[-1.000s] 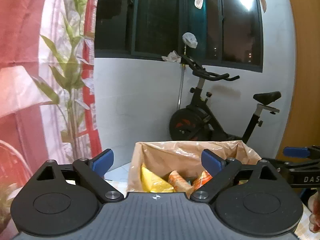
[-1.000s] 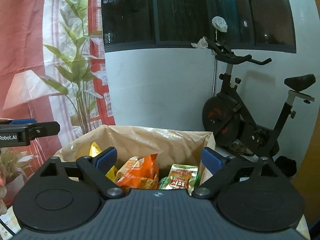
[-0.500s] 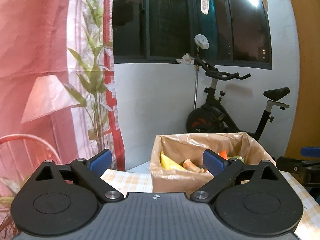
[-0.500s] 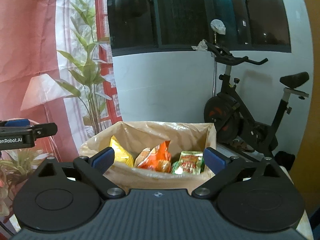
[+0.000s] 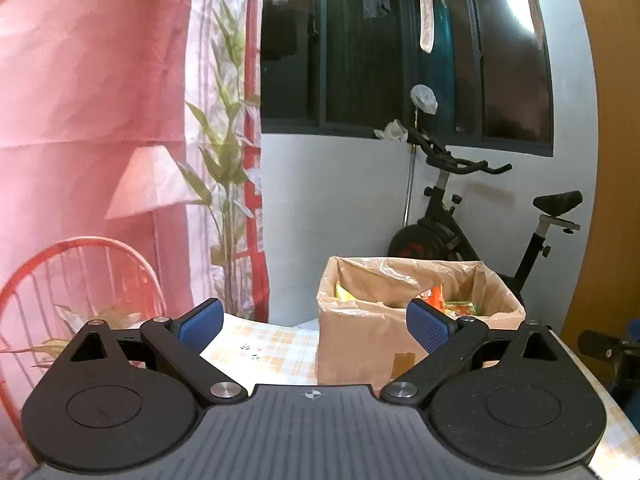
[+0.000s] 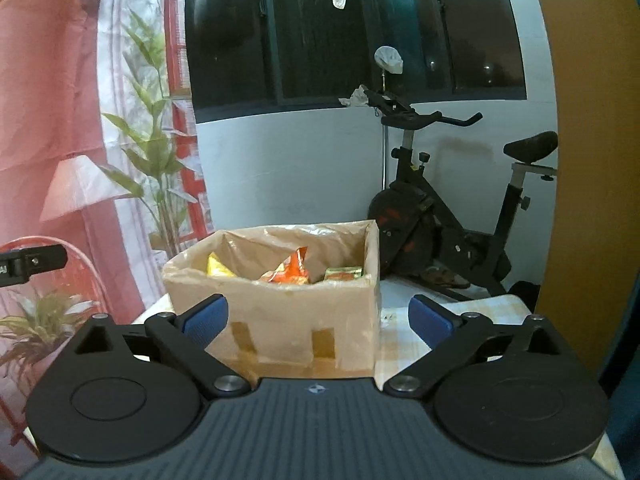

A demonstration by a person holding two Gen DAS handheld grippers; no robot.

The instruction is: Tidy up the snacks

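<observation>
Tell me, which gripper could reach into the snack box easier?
Probably the right gripper: the box sits straight ahead between its open fingers. For the left gripper, also open and empty, the box lies off toward its right finger.

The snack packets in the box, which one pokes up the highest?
The orange packet in the middle of the cardboard box. Its crinkled top sticks up above the yellow packet on its left and the green packet on its right.
</observation>
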